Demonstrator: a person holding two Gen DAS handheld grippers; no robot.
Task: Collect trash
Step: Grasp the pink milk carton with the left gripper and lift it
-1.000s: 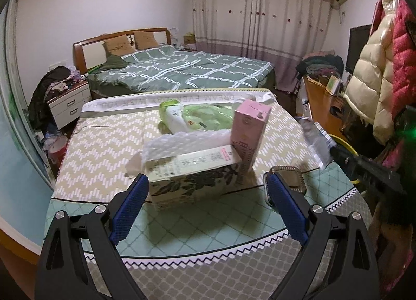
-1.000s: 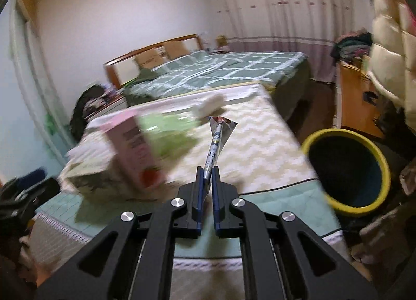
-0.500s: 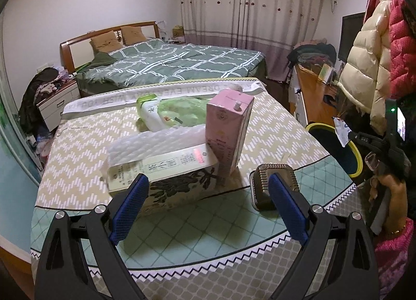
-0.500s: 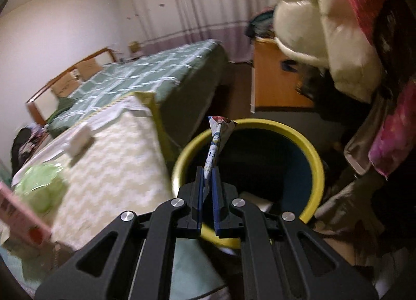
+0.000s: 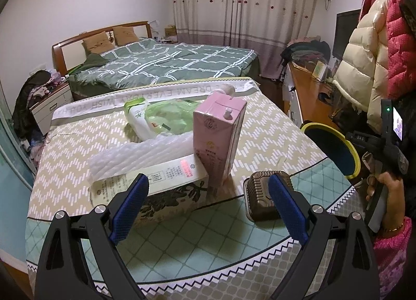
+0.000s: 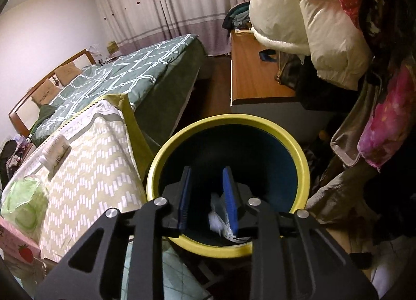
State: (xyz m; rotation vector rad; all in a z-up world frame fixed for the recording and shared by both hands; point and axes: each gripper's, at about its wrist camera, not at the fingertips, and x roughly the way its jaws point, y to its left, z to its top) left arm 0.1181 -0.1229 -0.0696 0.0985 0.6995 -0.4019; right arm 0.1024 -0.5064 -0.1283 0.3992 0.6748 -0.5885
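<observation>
1. The right gripper (image 6: 208, 193) is held over the mouth of the yellow-rimmed bin (image 6: 303, 159), which stands just beside the table's (image 5: 260, 128) edge.
2. Its jaws are opening; nothing is pressed between the blue pads (image 6: 230, 196), and a narrow gap is seen between them.
3. A pale crumpled wrapper (image 6: 217, 218) is seen inside the bin, below the gap and near the right-hand pad; whether it touches that pad cannot be told.
4. The left gripper (image 5: 208, 209) is held spread wide and released over the table's near edge, with nothing grasped.
5. On the table a pink carton (image 5: 218, 139) is stood upright, touching a flat printed box (image 5: 150, 183) topped by white foam wrap (image 5: 140, 154).
6. A green packet (image 5: 161, 118) is laid farther back on the table, and a small brown case (image 5: 262, 201) sits nearer the bin.
7. The bin (image 5: 335, 146) is also seen beyond the table's edge, beside the hand (image 5: 387, 191) gripping the right tool.
</observation>
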